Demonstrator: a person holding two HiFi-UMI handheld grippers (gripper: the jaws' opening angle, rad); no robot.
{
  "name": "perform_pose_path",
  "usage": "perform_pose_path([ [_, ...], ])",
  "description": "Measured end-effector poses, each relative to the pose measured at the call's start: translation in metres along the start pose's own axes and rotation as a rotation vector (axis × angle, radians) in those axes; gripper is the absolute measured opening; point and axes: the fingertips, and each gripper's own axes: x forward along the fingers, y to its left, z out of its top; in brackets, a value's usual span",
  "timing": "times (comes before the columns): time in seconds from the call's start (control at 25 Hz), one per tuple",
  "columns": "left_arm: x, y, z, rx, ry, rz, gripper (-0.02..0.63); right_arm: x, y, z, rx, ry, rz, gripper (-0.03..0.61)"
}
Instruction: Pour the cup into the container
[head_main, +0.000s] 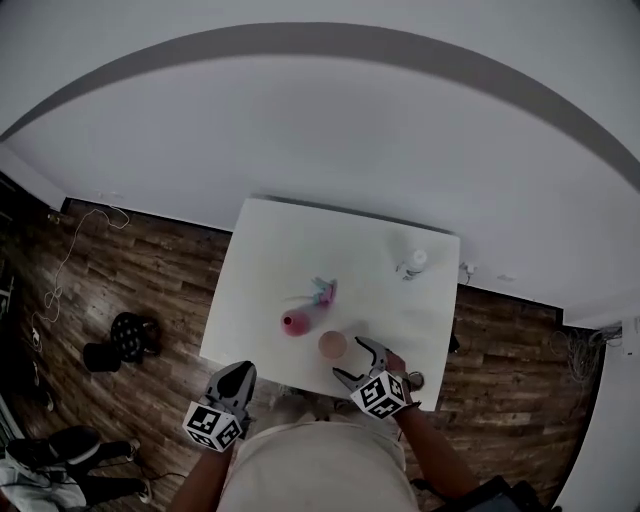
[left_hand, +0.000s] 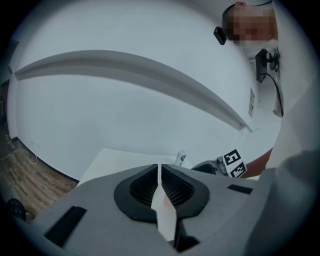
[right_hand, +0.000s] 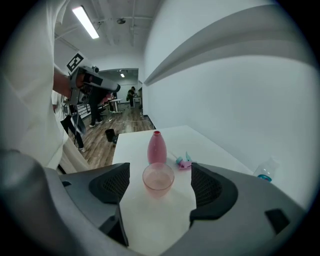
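1. Fingers (right_hand: 111, 184) of the right gripper (right_hand: 160, 174) are wide apart. The cup (right_hand: 158, 177) stands on the surface (right_hand: 150, 220) between them, with a gap on each side and no contact.
2. The left gripper (left_hand: 160, 187) has its fingers together, with only a thin slit showing.
3. The cup is pinkish and translucent; I can't tell the fill level.
4. The pink bottle (right_hand: 156, 148) stands upright just behind the cup; can't tell if it's capped.
5. A spray head (right_hand: 184, 161) lies beside the pink bottle.
6. The clear bottle (right_hand: 265, 171) is cut off by the right finger.
7. The left gripper view is mostly its own body, which hides most of the surface.
8. In the head view the person's torso (head_main: 320, 465) covers the near edge of the surface.
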Motion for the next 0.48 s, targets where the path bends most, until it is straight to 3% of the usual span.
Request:
perform_pose_path([
  [0.28, 0.007, -0.009, -0.014, -0.024, -0.002, 0.056, 0.014, 0.047, 0.008, -0.044, -0.141, 0.100, 0.110, 0.373],
  [0.48, 0.004, -0.014, -0.017, -0.027, -0.002, 0.090, 0.014, 0.067, 0.007, -0.057, -0.172, 0.104, 0.144, 0.377],
])
